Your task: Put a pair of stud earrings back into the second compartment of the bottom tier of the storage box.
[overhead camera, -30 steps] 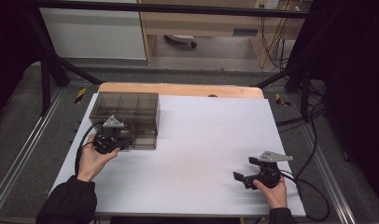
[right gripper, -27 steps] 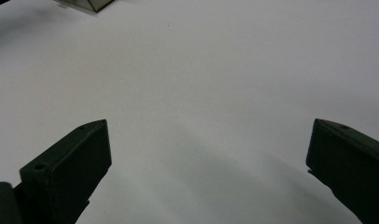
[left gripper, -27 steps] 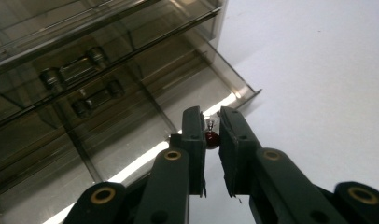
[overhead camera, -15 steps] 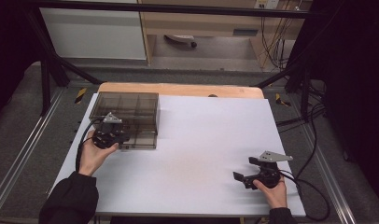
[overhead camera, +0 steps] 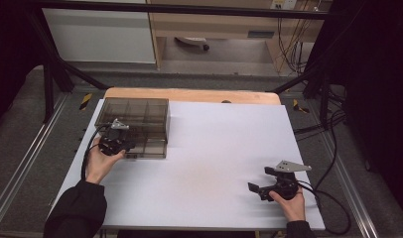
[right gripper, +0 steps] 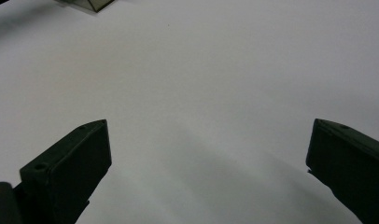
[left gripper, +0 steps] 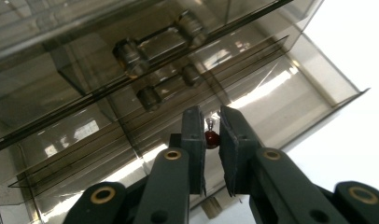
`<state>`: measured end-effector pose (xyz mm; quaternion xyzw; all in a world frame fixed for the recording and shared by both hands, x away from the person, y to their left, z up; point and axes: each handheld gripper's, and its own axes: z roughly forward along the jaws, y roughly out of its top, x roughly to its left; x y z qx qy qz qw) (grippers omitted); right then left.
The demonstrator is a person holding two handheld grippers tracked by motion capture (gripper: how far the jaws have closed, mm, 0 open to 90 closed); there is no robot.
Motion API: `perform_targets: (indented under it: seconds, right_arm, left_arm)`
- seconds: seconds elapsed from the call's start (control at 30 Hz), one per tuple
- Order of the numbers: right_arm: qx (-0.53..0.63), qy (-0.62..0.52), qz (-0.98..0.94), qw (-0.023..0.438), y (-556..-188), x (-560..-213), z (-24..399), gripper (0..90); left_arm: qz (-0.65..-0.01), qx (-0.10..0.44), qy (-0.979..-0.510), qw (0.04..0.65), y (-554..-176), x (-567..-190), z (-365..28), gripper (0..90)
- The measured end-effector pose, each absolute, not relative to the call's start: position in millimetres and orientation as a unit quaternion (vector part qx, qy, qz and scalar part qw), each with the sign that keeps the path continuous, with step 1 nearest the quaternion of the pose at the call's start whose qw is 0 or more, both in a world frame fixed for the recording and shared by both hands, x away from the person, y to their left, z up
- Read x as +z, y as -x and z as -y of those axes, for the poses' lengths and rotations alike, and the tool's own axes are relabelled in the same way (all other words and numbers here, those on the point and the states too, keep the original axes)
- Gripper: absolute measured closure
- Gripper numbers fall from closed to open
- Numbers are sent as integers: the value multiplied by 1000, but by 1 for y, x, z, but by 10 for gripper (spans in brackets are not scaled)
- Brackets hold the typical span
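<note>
A smoky see-through compartment box stands at the table's back left. My left gripper is at the box's front left corner. In the left gripper view the left gripper is shut on a small red object with a clear tip. It is held right against the box's see-through wall. My right gripper rests near the front right of the table. The right gripper is open, its jaws wide apart over bare white surface with nothing between them.
A white sheet covers the table, with a wooden strip along its far edge. Cables trail off the right side. A corner of the box is far ahead in the right gripper view.
My left gripper has edged slightly toward the far side along the box front. The right gripper has not moved.
</note>
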<state>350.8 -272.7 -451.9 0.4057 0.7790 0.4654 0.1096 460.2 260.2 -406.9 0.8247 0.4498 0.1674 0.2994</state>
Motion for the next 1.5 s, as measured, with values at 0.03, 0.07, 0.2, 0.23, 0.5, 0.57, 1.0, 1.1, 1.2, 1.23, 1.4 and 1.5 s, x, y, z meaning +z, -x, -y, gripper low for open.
perform_targets:
  seconds: [0.03, 0.07, 0.2, 0.23, 0.5, 0.57, 1.0, 1.1, 1.2, 1.23, 1.4, 1.5]
  right_arm:
    - [465, -406, -779, 110, -351, -452, 273, 7]
    - [466, -406, -778, 108, -351, -452, 273, 7]
    - [466, -406, -778, 109, -351, -452, 273, 7]
    - [466, -406, -778, 108, -351, -452, 273, 7]
    - [466, -407, -778, 109, -350, -451, 273, 7]
    - [466, -408, -778, 108, -350, -451, 273, 7]
    - [467, -406, -778, 109, -350, -452, 273, 7]
    - [467, -406, -778, 108, -350, -451, 273, 7]
    - [467, -407, -778, 108, -350, -451, 273, 7]
    - [466, -408, -778, 107, -350, -451, 272, 7]
    - [467, -407, -777, 107, -350, -451, 273, 7]
    - [467, -407, -777, 108, -350, -451, 273, 7]
  left_arm:
    - [-450, 168, -825, 298, -461, -408, -260, 801]
    - [-451, 167, -825, 296, -462, -409, -260, 801]
    - [-453, 172, -827, 285, -464, -413, -258, 801]
    - [-455, 171, -827, 283, -465, -414, -258, 801]
    - [-457, 175, -829, 270, -468, -420, -256, 797]
    - [-456, 177, -827, 277, -467, -422, -256, 789]
    - [-454, 186, -816, 304, -454, -408, -263, 613]
    - [-449, 189, -817, 309, -449, -403, -264, 553]
    - [-447, 194, -815, 313, -444, -399, -263, 491]
    - [-448, 194, -814, 314, -443, -398, -264, 464]
    - [-445, 188, -810, 333, -436, -393, -264, 399]
    - [-438, 182, -811, 341, -431, -391, -262, 335]
